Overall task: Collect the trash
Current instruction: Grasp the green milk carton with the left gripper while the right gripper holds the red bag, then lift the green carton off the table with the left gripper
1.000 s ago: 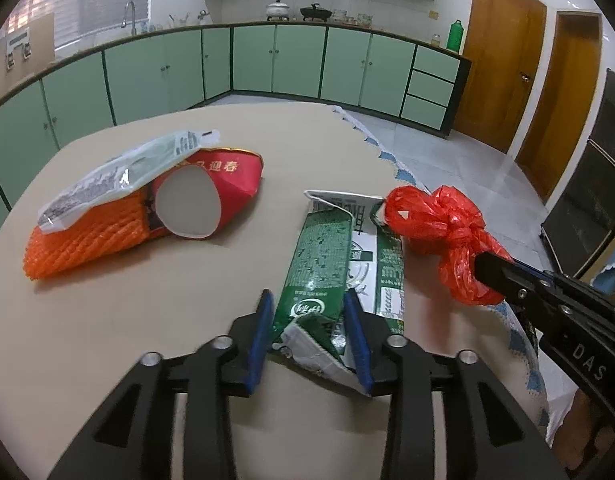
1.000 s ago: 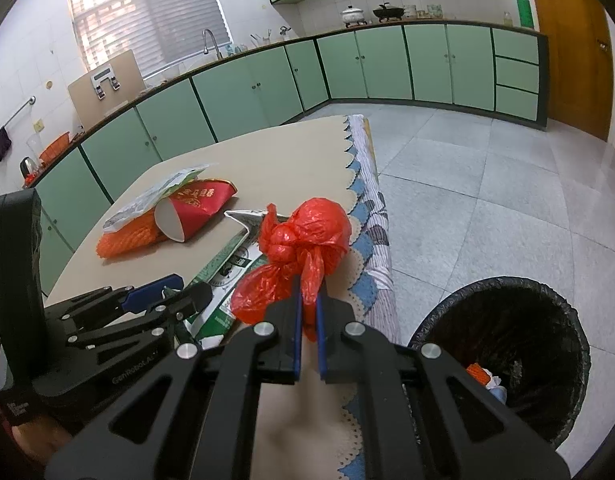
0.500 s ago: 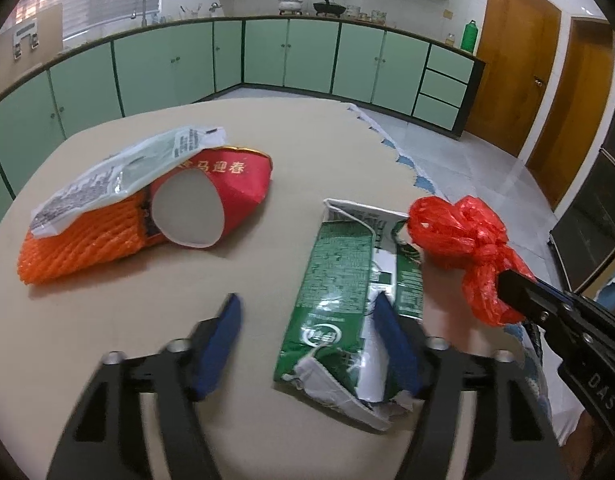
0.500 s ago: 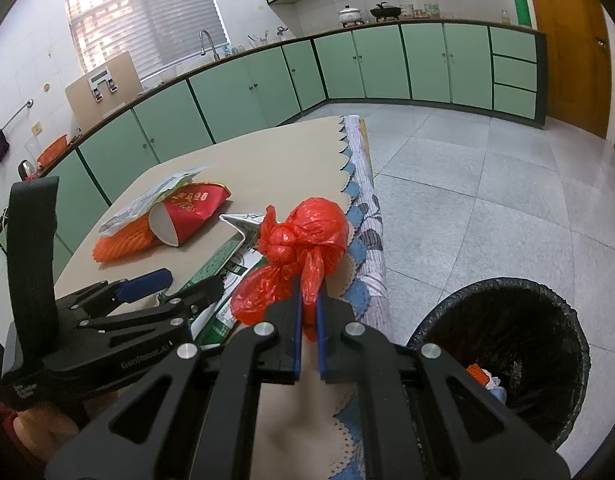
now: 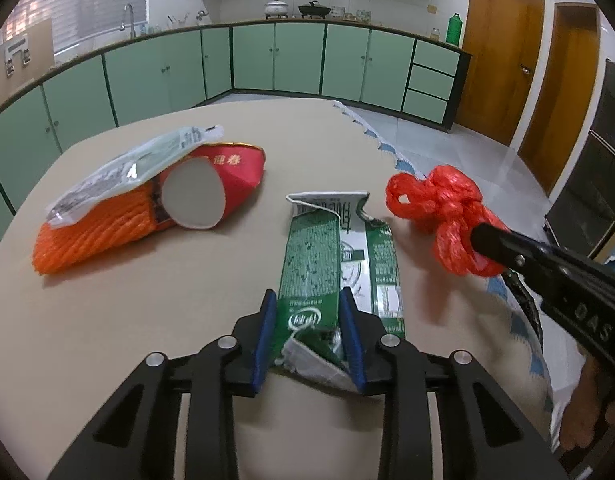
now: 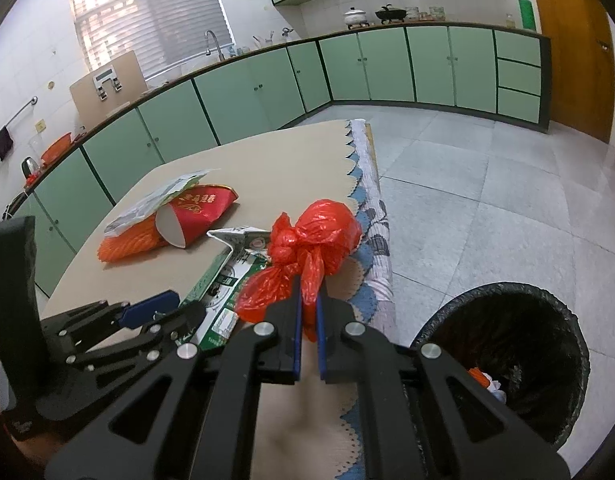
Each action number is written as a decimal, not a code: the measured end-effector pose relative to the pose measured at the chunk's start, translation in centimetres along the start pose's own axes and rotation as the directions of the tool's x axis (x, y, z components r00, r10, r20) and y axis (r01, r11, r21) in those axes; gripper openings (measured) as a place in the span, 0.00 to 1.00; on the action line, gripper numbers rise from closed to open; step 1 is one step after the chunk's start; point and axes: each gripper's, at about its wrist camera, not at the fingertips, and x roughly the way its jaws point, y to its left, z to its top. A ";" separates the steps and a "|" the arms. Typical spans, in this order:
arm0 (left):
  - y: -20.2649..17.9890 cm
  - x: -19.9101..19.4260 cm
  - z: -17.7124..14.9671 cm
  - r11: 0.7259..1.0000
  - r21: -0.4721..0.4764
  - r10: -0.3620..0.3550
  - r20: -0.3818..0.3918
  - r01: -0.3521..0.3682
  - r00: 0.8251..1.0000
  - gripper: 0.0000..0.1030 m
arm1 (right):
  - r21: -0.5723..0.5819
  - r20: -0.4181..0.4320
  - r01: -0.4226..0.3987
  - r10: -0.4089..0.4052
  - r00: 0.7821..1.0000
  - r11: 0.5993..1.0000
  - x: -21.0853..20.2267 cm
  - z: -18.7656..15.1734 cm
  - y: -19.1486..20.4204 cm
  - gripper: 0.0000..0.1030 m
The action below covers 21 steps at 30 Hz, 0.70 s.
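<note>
**Left claw re-closed on the carton; right claw holding the bag**

What changed: half a second ago your left claw (image 5: 307, 336) was spread wide, both pads clear of the flattened green-and-white milk carton (image 5: 335, 256). Now the blue pads sit tight against the carton's near end, one each side. A second ago it was in much the same pinch, so this reads as a release and re-grip. My take: you were after a better bite, and the carton is now secured for lift.

Right claw (image 6: 307, 320): no change across the frames. It's clamped on the tail of the knotted red plastic bag (image 6: 311, 240); the knot and bulk stick out past the fingertips, over the counter's (image 5: 147, 320) scalloped edge.

Positions:
- Carton lies flat on the counter, long axis running straight away from the left claw, torn top at the far end. Only the near, crumpled end is between the pads.
- Bag is just right of the carton's far end; touching or not, can't tell.
- Black-lined trash bin (image 6: 507, 352) is on the floor, right of the counter, below the right claw. Some trash already inside.
- Not yet gripped: red paper cup (image 5: 223, 184) on its side, orange foam net sleeve (image 5: 95, 232) and clear printed wrapper (image 5: 127, 168), heaped together at far left, well apart from both claws.

Judgement: both loads ready for the bin; the heap comes after.
</note>
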 end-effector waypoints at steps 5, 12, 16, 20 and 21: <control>0.8 0.0 0.9 0.997 -0.063 -0.053 -0.003 0.053 0.999 0.28 | 0.000 0.004 0.001 -0.001 1.000 1.000 -0.1 0.3 -0.1 0.05; 0.4 0.4 3.9 0.997 -0.062 -0.052 0.032 0.054 0.998 0.45 | 0.001 0.018 0.000 0.000 1.000 1.000 -0.1 1.0 -0.9 0.05; 0.2 2.4 4.9 0.997 -0.063 -0.051 0.000 0.050 0.999 0.48 | 0.005 0.024 -0.001 0.001 1.000 1.000 0.2 1.6 -1.4 0.05; 0.3 3.7 5.2 0.997 -0.070 -0.039 -0.032 0.036 0.999 0.49 | 0.007 0.028 -0.004 0.004 1.000 1.000 0.5 2.0 -1.7 0.05; 0.4 4.0 5.4 0.997 -0.073 -0.038 -0.037 0.035 0.999 0.49 | 0.008 0.027 -0.004 0.004 1.000 1.000 0.6 2.0 -1.8 0.05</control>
